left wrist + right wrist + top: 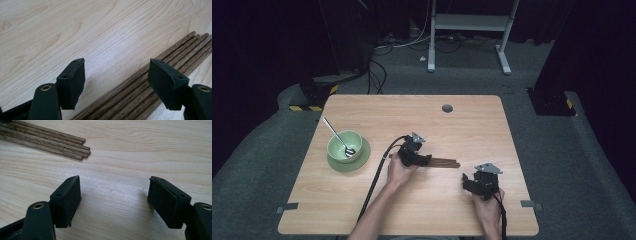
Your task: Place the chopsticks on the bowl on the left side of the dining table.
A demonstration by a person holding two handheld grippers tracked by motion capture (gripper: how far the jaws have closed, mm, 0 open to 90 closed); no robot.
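The left gripper [116,82] stands low over the chopsticks [150,80] on the table [472,125], jaws spread with the sticks between them and not pinched, while the right gripper [115,202], also spread, holds nothing, near the stick ends.

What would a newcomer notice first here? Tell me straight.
First, the bundle of dark wooden chopsticks lying flat near the middle of the table, with the left gripper over them, jaws open around the sticks without pressing. Next, the green bowl on its saucer at the left, with a spoon leaning in it.
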